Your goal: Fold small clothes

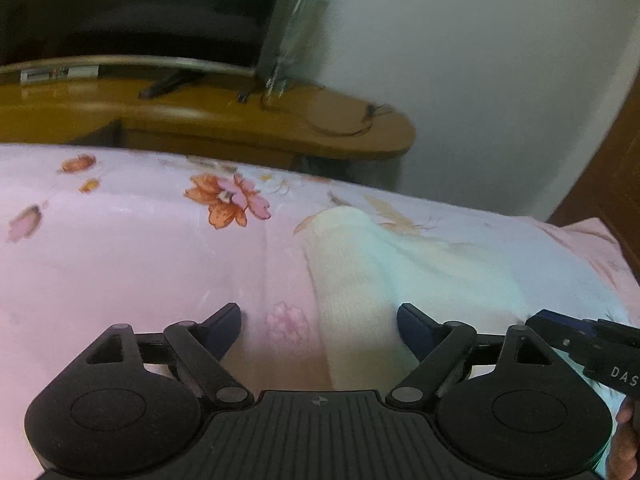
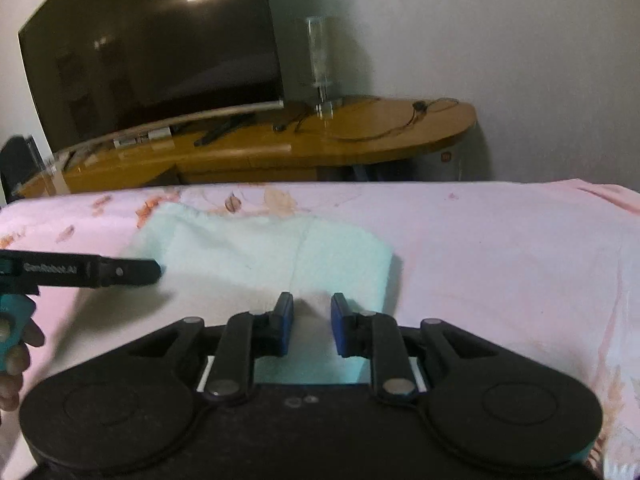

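The left tongs [image 1: 320,320] stand spread wide above the pale cloth [image 2: 260,252]. The right tongs [image 2: 312,320] stand slightly parted, pinching nothing, the cloth at twelve o'clock on the pink bedsheet [image 2: 500,260].

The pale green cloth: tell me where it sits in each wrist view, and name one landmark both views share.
Left wrist: pale green cloth lies right of centre on the floral sheet, reaching between the open fingers.
Right wrist: it lies centre-left, just ahead of the fingers.
Shared landmark: the wooden TV stand.
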A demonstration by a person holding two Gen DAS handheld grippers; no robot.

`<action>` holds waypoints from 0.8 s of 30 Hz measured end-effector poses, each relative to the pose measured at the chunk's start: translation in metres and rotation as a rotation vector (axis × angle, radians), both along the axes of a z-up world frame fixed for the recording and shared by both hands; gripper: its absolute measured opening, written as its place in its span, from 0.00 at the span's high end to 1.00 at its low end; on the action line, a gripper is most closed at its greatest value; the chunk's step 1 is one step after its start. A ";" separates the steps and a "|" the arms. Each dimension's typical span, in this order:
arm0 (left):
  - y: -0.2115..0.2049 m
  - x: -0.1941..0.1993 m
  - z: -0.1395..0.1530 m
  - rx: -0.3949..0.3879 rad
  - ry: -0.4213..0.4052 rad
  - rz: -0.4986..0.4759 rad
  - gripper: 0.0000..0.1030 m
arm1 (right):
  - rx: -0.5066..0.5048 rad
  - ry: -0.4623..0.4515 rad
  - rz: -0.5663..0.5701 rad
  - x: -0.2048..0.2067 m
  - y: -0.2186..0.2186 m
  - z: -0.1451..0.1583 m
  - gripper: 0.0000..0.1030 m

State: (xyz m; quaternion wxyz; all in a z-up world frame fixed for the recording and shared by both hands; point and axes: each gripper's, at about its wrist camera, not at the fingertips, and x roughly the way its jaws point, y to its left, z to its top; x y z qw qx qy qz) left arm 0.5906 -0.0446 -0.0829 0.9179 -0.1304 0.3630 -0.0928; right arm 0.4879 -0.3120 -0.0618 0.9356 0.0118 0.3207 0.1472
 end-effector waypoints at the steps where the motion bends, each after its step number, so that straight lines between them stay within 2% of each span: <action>1: -0.001 -0.007 0.002 0.018 -0.011 -0.014 0.18 | 0.010 -0.009 0.007 -0.008 0.000 0.004 0.73; 4: -0.009 -0.027 -0.003 0.088 -0.013 -0.068 0.18 | 0.016 0.012 0.055 -0.031 -0.003 0.006 0.65; 6: -0.009 -0.039 -0.005 0.070 -0.007 -0.065 0.18 | -0.054 0.044 0.074 -0.035 0.005 -0.003 0.65; 7: -0.009 -0.045 -0.004 0.066 -0.003 -0.062 0.18 | -0.057 0.039 0.065 -0.035 0.006 -0.003 0.64; 10: -0.009 -0.073 0.012 0.097 -0.055 -0.066 0.18 | -0.023 0.041 0.033 -0.046 0.002 0.009 0.66; 13: -0.010 -0.099 0.012 0.091 -0.043 -0.094 0.18 | 0.013 0.027 0.046 -0.073 -0.002 0.019 0.66; 18: -0.013 -0.133 -0.006 0.125 0.028 -0.106 0.18 | -0.049 0.068 0.073 -0.115 0.006 0.003 0.66; 20: -0.018 -0.143 -0.011 0.176 -0.005 -0.108 0.15 | -0.089 0.099 0.059 -0.120 0.013 -0.009 0.66; 21: -0.018 -0.145 -0.010 0.176 0.002 -0.098 0.14 | -0.100 0.098 0.048 -0.121 0.014 -0.017 0.64; 24: -0.020 -0.151 0.000 0.178 0.013 -0.085 0.14 | -0.028 0.124 -0.013 -0.118 0.009 -0.016 0.64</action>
